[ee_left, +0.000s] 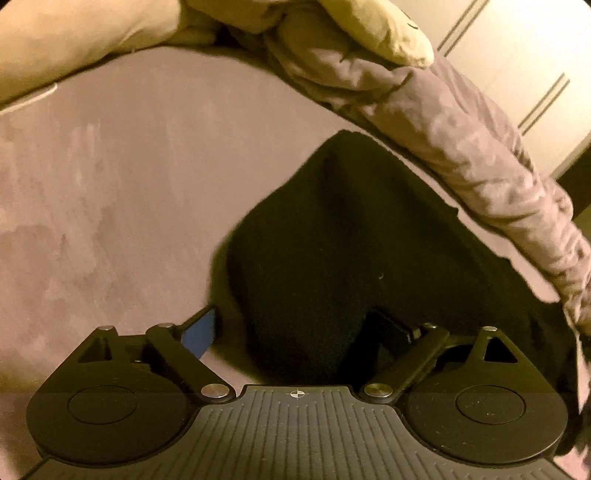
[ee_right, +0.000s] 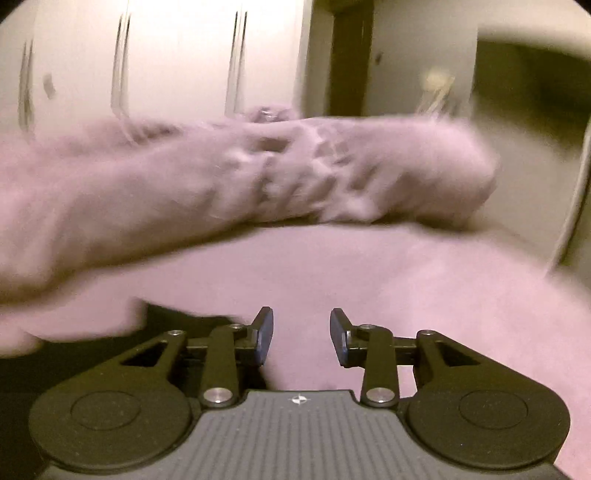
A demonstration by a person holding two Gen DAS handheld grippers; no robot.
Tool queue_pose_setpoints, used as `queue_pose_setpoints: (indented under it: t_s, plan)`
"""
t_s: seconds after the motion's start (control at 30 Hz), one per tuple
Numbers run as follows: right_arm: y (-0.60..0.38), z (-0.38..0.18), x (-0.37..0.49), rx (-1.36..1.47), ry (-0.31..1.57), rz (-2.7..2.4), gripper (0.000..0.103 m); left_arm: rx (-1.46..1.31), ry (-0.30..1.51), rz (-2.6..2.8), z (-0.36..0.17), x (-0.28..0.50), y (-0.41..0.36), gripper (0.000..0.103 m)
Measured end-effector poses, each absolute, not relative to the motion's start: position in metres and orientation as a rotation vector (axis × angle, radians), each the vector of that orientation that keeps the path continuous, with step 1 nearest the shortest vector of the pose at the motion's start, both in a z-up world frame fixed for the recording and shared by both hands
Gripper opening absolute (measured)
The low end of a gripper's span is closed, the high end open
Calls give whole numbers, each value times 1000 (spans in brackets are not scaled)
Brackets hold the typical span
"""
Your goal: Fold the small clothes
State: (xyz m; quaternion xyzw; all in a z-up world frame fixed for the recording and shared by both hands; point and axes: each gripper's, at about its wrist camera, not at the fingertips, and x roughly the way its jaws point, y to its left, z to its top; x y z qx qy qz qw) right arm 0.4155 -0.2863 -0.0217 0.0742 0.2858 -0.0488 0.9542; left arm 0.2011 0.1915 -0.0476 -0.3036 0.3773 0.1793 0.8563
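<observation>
While it lies flat on the mauve bed [ee_left: 110, 177], the black garment [ee_left: 351, 258] runs its long axis from the left claw [ee_left: 303, 328] away toward the rumpled blanket [ee_left: 461, 140], narrow end farthest. Left claw spread wide, garment's near end between its fingers. Right claw [ee_right: 301, 336] spread, holding nothing, garment's edge at its left. Beige pillow [ee_left: 369, 29] beyond the garment.
</observation>
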Motion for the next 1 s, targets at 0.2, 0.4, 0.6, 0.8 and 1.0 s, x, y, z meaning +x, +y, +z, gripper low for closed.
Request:
queue_pose_setpoints:
  t_s: [0.2, 0.4, 0.6, 0.8, 1.0]
  plan:
    - [-221, -18, 318, 95, 562, 368, 26, -757, 748, 334, -45, 204, 186, 88]
    - [-152, -62, 298, 3, 694, 426, 19, -948, 710, 368, -60, 206, 204, 90]
    - [-142, -77, 282, -107, 691, 402, 17, -927, 712, 358, -57, 215, 210, 58]
    - [-151, -80, 263, -58, 661, 364, 14, -910, 710, 359, -60, 217, 210, 60]
    - [-152, -90, 274, -63, 662, 373, 14, -853, 706, 346, -52, 225, 205, 25]
